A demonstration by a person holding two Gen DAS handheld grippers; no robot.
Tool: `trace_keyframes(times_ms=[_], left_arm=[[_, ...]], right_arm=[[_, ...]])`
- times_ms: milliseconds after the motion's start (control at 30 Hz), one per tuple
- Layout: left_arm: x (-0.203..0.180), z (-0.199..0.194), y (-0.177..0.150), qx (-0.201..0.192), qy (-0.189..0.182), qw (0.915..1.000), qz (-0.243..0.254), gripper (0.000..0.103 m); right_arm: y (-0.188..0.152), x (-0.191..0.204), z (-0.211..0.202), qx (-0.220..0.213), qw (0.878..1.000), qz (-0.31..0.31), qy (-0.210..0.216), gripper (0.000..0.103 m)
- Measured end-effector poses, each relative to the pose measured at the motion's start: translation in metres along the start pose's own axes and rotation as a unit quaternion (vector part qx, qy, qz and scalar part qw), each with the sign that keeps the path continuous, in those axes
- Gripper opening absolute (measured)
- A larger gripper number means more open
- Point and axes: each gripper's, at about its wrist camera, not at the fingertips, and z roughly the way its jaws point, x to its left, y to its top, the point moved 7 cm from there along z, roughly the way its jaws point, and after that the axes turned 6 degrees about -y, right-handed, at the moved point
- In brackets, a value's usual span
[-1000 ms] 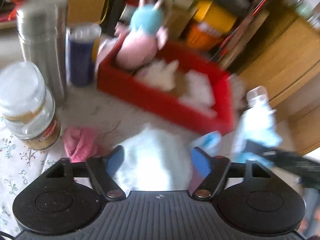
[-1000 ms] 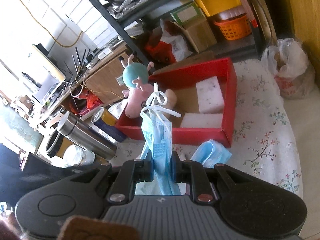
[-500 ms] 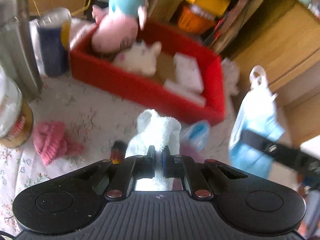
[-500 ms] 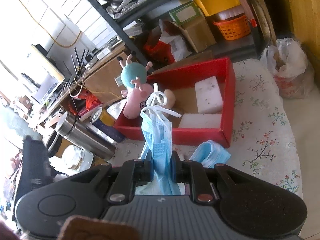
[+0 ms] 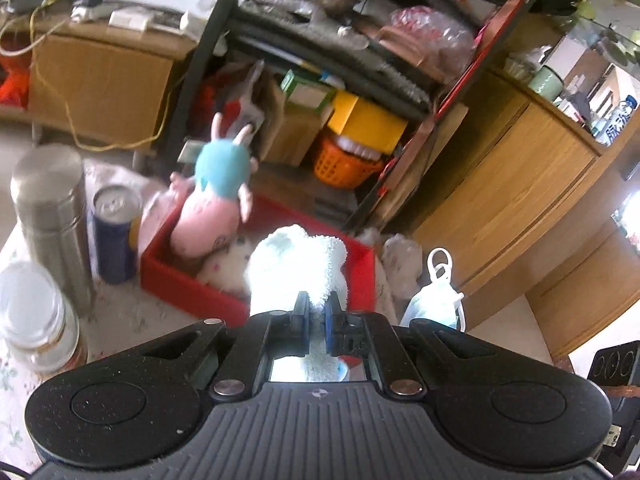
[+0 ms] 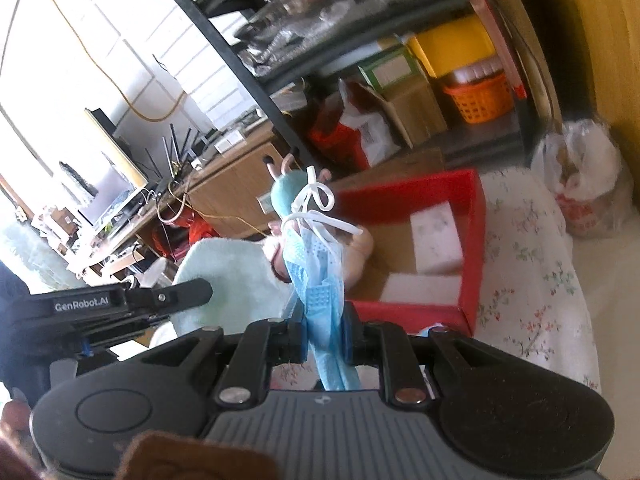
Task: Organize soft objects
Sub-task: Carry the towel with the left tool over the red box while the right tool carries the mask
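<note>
- The only writing that reads clearly is "GenRobot.AI", in white on the black side of the left gripper point(image 6: 200, 294), seen from the right wrist view.
- A plastic bag point(image 6: 584, 196) past the far end of the desk carries red print, too blurred to read.
- The blue can point(image 5: 114, 236) and the glass jar point(image 5: 38, 320) have labels, but motion blur leaves nothing legible.
- The left gripper point(image 5: 316, 320) has its jaws pressed onto a white fluffy towel point(image 5: 298, 266), which bulges up ahead of the fingers and is held above the near edge of the red box point(image 5: 188, 288).
- The towel hides much of the box interior in the left view; a pale soft toy point(image 5: 224, 270) shows only partly beside it.
- The right gripper point(image 6: 325, 334) has its jaws pinching a bunch of blue face masks point(image 6: 320, 272), their white ear loops sticking up at the top.
- The masks hang in front of the pink plush toy point(image 6: 356, 246), covering most of it; its teal head point(image 6: 286, 196) pokes out behind.
- Two white sponges point(image 6: 438, 236) lie inside the red box point(image 6: 474, 248), on its brown floor.
- The box sits on the floral cloth of the desk point(image 6: 536, 280).
- A steel flask point(image 5: 52, 216) stands left of the can, blurred.
- Another blue mask point(image 6: 430, 329) lies just before the box, mostly hidden by the right gripper's body.
</note>
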Motion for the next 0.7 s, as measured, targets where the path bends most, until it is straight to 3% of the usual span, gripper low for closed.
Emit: trace_keyframes(times_ms=[700], left_arm=[[-0.014, 0.051, 0.050, -0.027, 0.013, 0.9991, 0.030, 0.004]], right_arm=[[0.059, 0.009, 0.019, -0.065, 0.996, -0.035, -0.050, 0.000]])
